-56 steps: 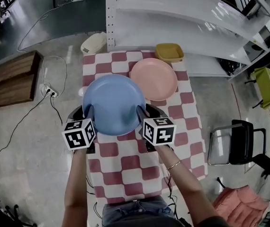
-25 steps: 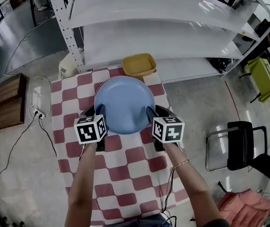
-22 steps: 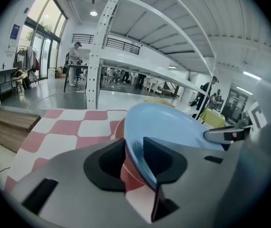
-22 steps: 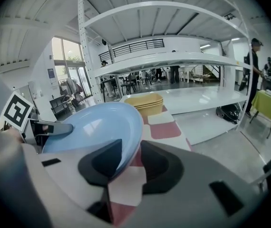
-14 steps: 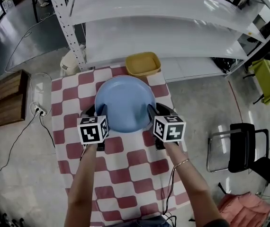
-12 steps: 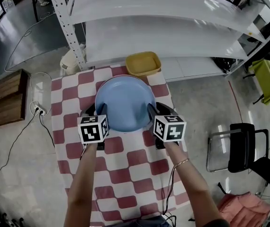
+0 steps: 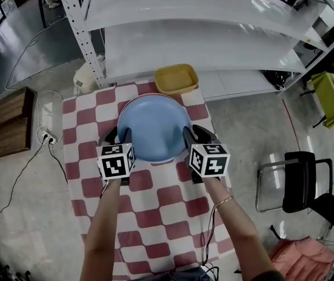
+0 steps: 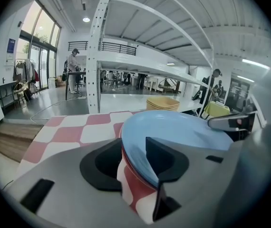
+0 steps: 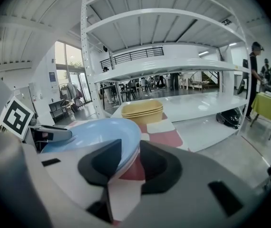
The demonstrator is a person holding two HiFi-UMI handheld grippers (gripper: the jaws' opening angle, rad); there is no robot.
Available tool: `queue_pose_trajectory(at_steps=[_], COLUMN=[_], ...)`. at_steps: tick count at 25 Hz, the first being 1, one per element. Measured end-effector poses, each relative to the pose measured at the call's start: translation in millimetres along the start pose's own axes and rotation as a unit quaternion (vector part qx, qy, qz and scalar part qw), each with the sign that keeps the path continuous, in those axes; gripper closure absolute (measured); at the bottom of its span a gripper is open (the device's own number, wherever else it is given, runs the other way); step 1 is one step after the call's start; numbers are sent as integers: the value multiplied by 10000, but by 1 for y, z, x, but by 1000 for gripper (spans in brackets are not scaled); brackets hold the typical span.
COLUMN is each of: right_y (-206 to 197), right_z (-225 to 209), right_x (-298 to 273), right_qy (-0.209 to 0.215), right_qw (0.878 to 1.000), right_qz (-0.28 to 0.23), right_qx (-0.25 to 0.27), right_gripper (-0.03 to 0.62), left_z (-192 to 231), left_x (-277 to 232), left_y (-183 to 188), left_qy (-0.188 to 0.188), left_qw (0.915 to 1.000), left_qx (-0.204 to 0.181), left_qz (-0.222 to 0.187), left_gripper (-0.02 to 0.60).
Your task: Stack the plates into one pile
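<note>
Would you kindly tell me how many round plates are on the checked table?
2: the blue plate lies on top; the pink plate beneath shows only as a rim. More could be hidden under them.

The round blue plate point(image 7: 153, 127) lies level atop the pink plate point(image 7: 154, 94), whose rim barely shows, upper centre on the checked tabletop point(image 7: 155, 209).

The blue plate point(image 7: 153, 126) hides the pink plate point(image 9: 136, 152) except its rim.
</note>
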State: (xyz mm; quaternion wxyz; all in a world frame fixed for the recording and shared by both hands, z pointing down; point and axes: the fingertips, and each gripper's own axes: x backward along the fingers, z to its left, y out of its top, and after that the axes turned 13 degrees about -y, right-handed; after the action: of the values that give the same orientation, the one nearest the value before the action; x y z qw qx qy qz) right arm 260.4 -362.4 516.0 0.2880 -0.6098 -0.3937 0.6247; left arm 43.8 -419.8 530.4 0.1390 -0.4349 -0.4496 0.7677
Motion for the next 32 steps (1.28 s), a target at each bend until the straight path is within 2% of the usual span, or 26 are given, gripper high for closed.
queue_pose_trajectory(at_steps=[5,13,18,25,28,32], right_y=[-2,-3,-5,-9,-11,-12], right_z=[-7,3,11,20,23,25], right_x=[7,28,47,82,99,122], right_qy=[-13,106,157,334,404,482], right_qw=[9998,9998,9995,9986,9979,9969], right_qz=[-103,-182,-261,-402,-497,-611], right_qx=[-181,-76,-45,54,94,132], right_gripper=[467,467,473,499,527,563], left_z=[1,-14,-32,-59,-69,-84], left_x=[8,28,44,70,85,104], left_y=[0,-6,-10,-16,-19,-20], left_qy=[28,-29,-130,-232,-233,-260], left_qw=[9999,9997,9996,9991,9987,9979], left_qx=[103,200,119,97,110,121], left_qz=[-38,-148,-229,-353,-441,-587], left_gripper=[426,426,433,489,531,549])
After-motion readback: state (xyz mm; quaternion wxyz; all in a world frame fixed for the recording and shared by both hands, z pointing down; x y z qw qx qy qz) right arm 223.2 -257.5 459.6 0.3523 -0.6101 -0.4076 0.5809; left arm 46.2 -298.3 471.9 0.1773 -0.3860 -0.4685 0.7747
